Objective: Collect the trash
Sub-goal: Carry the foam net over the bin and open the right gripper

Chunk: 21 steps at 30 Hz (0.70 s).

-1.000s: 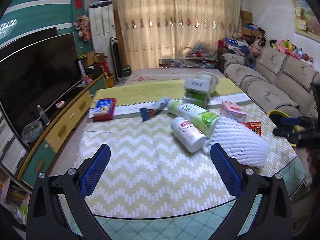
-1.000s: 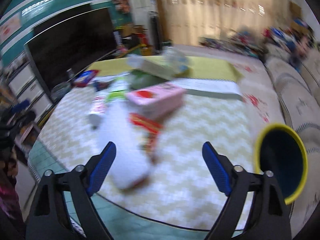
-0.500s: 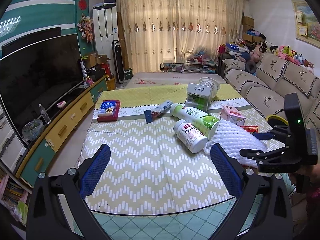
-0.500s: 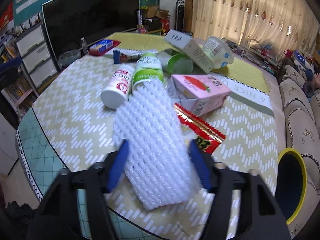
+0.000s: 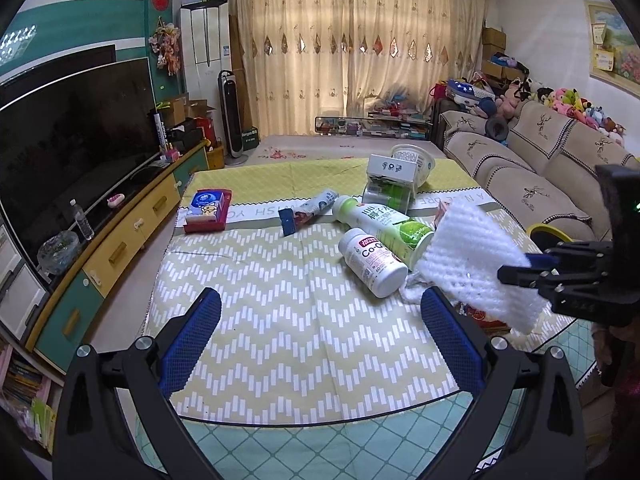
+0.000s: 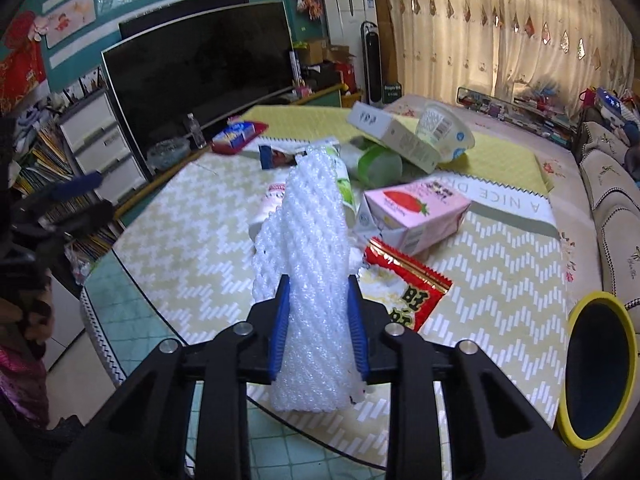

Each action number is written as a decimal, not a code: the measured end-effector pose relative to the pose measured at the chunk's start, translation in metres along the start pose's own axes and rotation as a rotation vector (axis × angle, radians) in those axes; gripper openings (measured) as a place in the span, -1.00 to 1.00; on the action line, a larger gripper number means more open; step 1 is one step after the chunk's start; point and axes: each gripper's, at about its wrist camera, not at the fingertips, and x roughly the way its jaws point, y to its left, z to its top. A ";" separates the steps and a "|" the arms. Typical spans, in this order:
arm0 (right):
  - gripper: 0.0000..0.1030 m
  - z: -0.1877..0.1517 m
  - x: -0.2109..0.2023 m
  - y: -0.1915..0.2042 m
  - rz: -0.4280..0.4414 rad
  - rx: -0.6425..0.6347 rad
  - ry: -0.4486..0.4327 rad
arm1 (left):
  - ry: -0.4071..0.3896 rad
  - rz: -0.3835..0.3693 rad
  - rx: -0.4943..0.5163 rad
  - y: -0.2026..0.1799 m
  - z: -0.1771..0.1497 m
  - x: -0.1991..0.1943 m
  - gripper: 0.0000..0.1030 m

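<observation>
My right gripper (image 6: 318, 324) is shut on a white foam net sleeve (image 6: 312, 248) and holds it lifted and tilted above the table's near edge; the sleeve also shows in the left wrist view (image 5: 476, 256). My left gripper (image 5: 320, 340) is open and empty over the zigzag tablecloth (image 5: 260, 320). Trash lies on the table: a white Co-Q bottle (image 5: 372, 262), a green-and-white drink bottle (image 5: 384, 226), a pink strawberry carton (image 6: 416, 212), a red snack wrapper (image 6: 404, 288), a white box (image 6: 394, 136) and a plastic cup (image 6: 444, 130).
A yellow-rimmed bin (image 6: 596, 364) stands to the right of the table by the sofa (image 5: 532, 176). A red tissue tray (image 5: 208, 210) and a small wrapper (image 5: 308, 216) lie at the far left. A TV (image 5: 72, 132) on a cabinet runs along the left.
My right gripper closed on the foam net sleeve and lifted its end off the table. My left gripper stayed open and barely moved.
</observation>
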 end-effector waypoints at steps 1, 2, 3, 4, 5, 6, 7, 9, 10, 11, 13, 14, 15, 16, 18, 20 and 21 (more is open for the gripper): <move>-0.49 0.001 -0.003 0.000 0.003 0.003 -0.007 | 0.002 -0.003 0.002 -0.001 0.000 0.001 0.91; -0.49 0.002 -0.006 -0.002 0.004 0.010 -0.016 | 0.004 -0.005 0.005 -0.003 -0.001 0.002 0.91; -0.49 0.002 -0.010 -0.005 0.002 0.019 -0.024 | 0.005 -0.006 0.007 -0.004 -0.001 0.003 0.91; -0.49 0.003 -0.012 -0.007 -0.004 0.028 -0.033 | 0.008 -0.008 0.011 -0.006 -0.001 0.004 0.91; -0.49 0.003 -0.016 -0.013 -0.013 0.042 -0.043 | 0.011 -0.010 0.016 -0.008 -0.001 0.006 0.91; -0.49 0.003 -0.020 -0.019 -0.024 0.057 -0.052 | 0.013 -0.011 0.018 -0.009 -0.001 0.007 0.91; -0.49 0.003 -0.024 -0.029 -0.045 0.080 -0.063 | 0.017 -0.014 0.021 -0.010 -0.001 0.010 0.91; -0.49 0.002 -0.031 -0.047 -0.083 0.120 -0.075 | 0.025 -0.019 0.025 -0.012 0.000 0.014 0.91; -0.49 0.000 -0.034 -0.057 -0.105 0.143 -0.080 | 0.027 -0.022 0.026 -0.014 0.001 0.016 0.91; -0.49 -0.002 -0.037 -0.071 -0.133 0.173 -0.087 | 0.028 -0.025 0.027 -0.015 0.002 0.017 0.91; -0.49 -0.006 -0.043 -0.097 -0.181 0.227 -0.097 | 0.029 -0.029 0.030 -0.018 0.003 0.019 0.91; -0.49 -0.011 -0.047 -0.114 -0.214 0.264 -0.102 | 0.030 -0.031 0.030 -0.019 0.004 0.021 0.91; -0.49 -0.015 -0.050 -0.128 -0.239 0.295 -0.104 | 0.031 -0.033 0.033 -0.022 0.005 0.023 0.91; -0.49 -0.019 -0.051 -0.140 -0.256 0.319 -0.104 | 0.033 -0.034 0.037 -0.024 0.006 0.024 0.91; -0.49 -0.033 -0.055 -0.169 -0.307 0.385 -0.097 | 0.036 -0.036 0.043 -0.029 0.008 0.027 0.91; -0.49 -0.047 -0.057 -0.197 -0.352 0.444 -0.083 | 0.040 -0.041 0.050 -0.034 0.009 0.030 0.91; -0.49 -0.052 -0.057 -0.206 -0.368 0.461 -0.077 | 0.042 -0.043 0.056 -0.037 0.010 0.032 0.91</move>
